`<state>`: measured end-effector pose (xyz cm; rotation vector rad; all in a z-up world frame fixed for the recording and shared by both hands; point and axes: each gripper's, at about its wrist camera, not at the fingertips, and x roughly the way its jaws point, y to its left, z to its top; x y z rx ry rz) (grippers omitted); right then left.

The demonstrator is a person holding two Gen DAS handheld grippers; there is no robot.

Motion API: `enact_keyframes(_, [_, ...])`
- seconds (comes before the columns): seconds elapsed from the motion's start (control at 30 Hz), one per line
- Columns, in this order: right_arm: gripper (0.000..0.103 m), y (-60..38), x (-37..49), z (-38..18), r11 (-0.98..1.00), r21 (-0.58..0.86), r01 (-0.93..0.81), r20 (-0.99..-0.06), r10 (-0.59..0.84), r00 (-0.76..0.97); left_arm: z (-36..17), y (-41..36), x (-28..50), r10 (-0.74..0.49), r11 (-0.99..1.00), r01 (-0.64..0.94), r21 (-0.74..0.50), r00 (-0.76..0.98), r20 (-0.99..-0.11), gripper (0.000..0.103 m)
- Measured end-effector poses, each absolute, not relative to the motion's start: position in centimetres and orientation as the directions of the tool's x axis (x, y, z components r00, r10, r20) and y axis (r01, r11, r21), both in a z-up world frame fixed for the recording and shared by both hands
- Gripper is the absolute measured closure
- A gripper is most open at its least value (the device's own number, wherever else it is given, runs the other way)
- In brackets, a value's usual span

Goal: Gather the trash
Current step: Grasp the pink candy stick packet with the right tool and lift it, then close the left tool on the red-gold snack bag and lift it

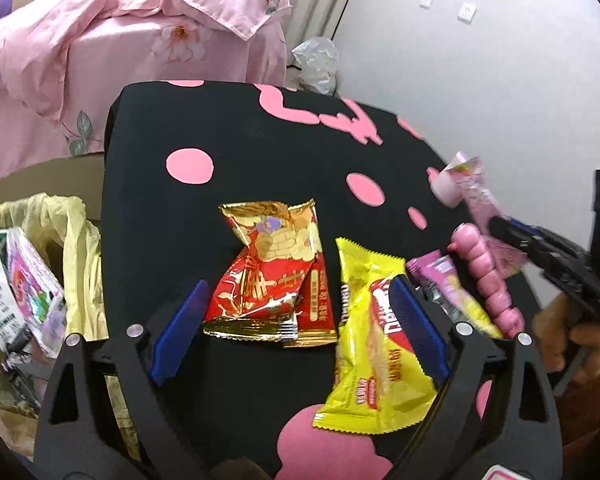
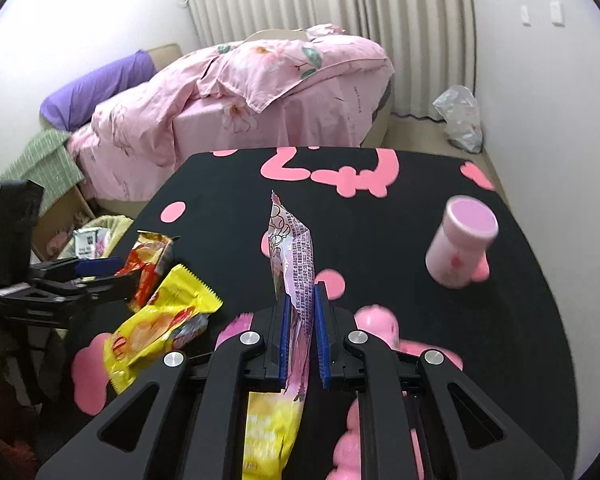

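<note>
Left wrist view: your left gripper (image 1: pixel 296 328) is spread wide above the black pink-spotted table (image 1: pixel 260 152), pads clear of the red-gold snack wrapper (image 1: pixel 276 276) lying between them mid-table, the yellow wrapper (image 1: pixel 376 356) under the right pad near the table's near edge, the lined trash bin (image 1: pixel 40 264) off the table's left edge already holding packets, and your right gripper (image 1: pixel 500 226) at the right edge clamping a pink wrapper (image 1: pixel 474 188). Right wrist view: your right gripper is closed on that pink wrapper, which stands up between the pads above the table's near edge, with a pink cup (image 2: pixel 462 240) near the right edge and a pink ribbed toy (image 2: pixel 380 322) just right of the fingers.
</note>
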<state>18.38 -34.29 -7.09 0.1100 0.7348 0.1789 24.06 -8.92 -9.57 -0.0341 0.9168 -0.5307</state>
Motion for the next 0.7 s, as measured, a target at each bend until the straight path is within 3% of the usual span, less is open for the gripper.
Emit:
enact_keyframes(0.27, [0.090,-35.6,16.5,-7.7,0.976,0.201,-0.087,-0.641,0.198,0.741,-10.0,-8.9,25.2,-0.409,0.880,0.434,-0.194,0.482,-0.775,0.016])
enact_keyframes(0.5, [0.090,-35.8,15.9,-8.2,0.976,0.201,-0.080,-0.642,0.193,0.742,-10.5,-10.9,24.9,-0.287,0.900,0.433,-0.050,0.504,-0.814,0.016])
enact_keyframes(0.6, [0.090,-36.0,15.8,-8.6,0.974,0.212,-0.075,-0.647,0.198,0.736,-10.5,-10.0,25.1,-0.270,0.921,0.385,-0.063,0.515,-0.813,0.025])
enact_keyframes(0.7, [0.090,-36.2,15.5,-8.9,0.972,0.223,-0.073,-0.650,0.204,0.732,-10.5,-9.8,24.9,-0.268,0.919,0.391,-0.055,0.515,-0.814,0.025])
